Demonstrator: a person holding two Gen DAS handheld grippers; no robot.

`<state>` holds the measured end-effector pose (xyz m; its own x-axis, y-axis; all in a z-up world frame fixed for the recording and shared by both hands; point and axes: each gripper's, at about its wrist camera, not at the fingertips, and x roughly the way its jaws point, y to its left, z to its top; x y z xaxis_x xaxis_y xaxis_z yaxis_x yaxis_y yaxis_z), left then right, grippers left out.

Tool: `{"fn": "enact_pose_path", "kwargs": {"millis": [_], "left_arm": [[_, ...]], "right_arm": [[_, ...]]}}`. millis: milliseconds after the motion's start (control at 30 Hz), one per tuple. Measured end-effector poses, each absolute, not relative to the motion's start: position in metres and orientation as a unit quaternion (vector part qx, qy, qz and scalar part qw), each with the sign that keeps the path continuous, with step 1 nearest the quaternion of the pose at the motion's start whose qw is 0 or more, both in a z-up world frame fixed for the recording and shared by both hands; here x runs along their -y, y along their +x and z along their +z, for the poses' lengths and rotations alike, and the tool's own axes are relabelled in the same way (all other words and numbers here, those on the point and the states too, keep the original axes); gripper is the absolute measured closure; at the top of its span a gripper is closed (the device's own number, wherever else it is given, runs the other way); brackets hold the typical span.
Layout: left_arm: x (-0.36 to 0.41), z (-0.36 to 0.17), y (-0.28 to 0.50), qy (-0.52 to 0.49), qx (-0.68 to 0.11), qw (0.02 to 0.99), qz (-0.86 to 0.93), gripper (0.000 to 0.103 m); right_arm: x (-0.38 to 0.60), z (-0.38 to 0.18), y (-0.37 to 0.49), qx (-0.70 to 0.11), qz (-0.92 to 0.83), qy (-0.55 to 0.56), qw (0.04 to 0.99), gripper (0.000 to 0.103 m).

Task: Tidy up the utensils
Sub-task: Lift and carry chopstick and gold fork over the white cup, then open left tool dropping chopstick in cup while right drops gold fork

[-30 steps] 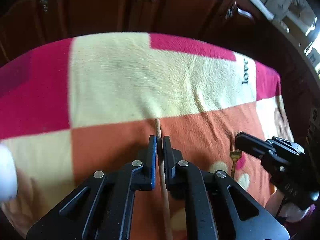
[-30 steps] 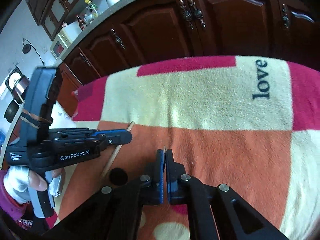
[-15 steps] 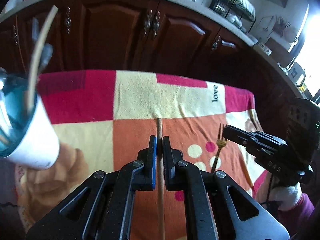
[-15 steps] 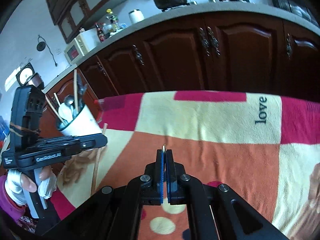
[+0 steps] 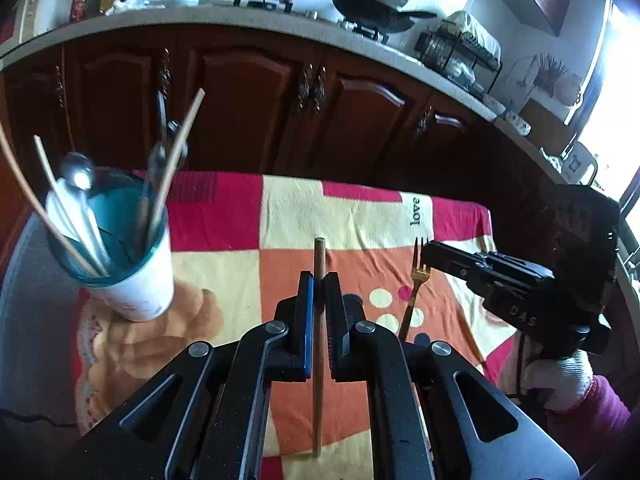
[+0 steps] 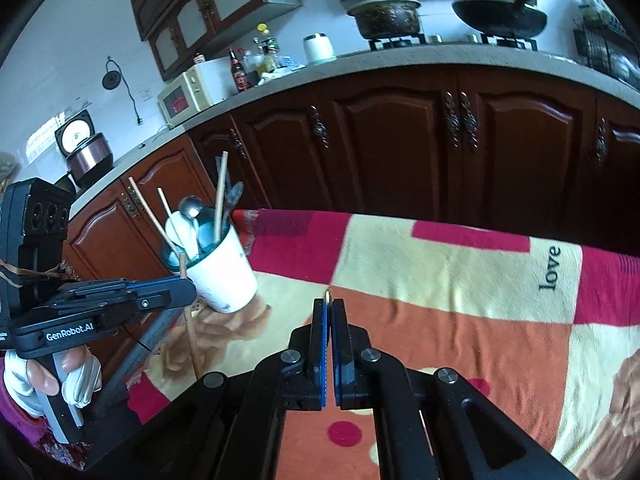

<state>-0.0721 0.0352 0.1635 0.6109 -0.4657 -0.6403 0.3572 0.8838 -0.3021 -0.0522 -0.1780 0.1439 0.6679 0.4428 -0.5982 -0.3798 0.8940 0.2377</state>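
Note:
My left gripper (image 5: 319, 280) is shut on a wooden chopstick (image 5: 319, 360), held upright above the checked cloth; it also shows in the right wrist view (image 6: 188, 312). My right gripper (image 6: 329, 304) is shut on a small gold fork (image 5: 414, 292), whose tip just peeks out between the pads (image 6: 328, 293). A white cup with a teal inside (image 5: 132, 280) stands at the left on the cloth and holds chopsticks, spoons and other utensils; it also shows in the right wrist view (image 6: 224, 276).
The table carries a red, cream and orange checked cloth (image 5: 360, 216) with the word "love". Dark wooden cabinets (image 6: 400, 152) and a counter with pots stand behind it.
Both grippers have lifted away from the cloth with their utensils. The views have tilted up, so the cup has come into view at the left.

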Motion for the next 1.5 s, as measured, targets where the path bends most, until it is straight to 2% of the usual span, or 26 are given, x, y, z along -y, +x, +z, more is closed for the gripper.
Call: {"fn": "enact_pose_path", "kwargs": {"millis": [233, 467, 833, 1100, 1300, 1500], "left_arm": [[-0.075, 0.194, -0.085, -0.093, -0.354, 0.903, -0.224, 0.099], [-0.131, 0.247, -0.073, -0.132, -0.313, 0.921, -0.19, 0.099], [-0.186, 0.296, -0.03, -0.117, -0.241, 0.958, -0.101, 0.099], [-0.195, 0.272, -0.001, -0.08, -0.215, 0.972, -0.041, 0.099], [-0.198, 0.235, 0.016, -0.086, -0.244, 0.965, -0.04, 0.098], [-0.195, 0.213, 0.019, -0.089, -0.26, 0.961, -0.042, 0.098]], "right_arm": [[0.162, 0.16, -0.056, -0.328, 0.233, 0.046, 0.915, 0.101], [0.134, 0.181, -0.05, -0.31, 0.251, 0.04, 0.916, 0.102], [0.061, 0.222, -0.016, -0.269, 0.25, 0.032, 0.929, 0.102], [-0.002, 0.219, 0.023, -0.255, 0.235, -0.002, 0.938, 0.102], [-0.044, 0.197, 0.037, -0.231, 0.209, -0.083, 0.947, 0.102], [-0.058, 0.171, 0.047, -0.23, 0.201, -0.102, 0.947, 0.102]]}}
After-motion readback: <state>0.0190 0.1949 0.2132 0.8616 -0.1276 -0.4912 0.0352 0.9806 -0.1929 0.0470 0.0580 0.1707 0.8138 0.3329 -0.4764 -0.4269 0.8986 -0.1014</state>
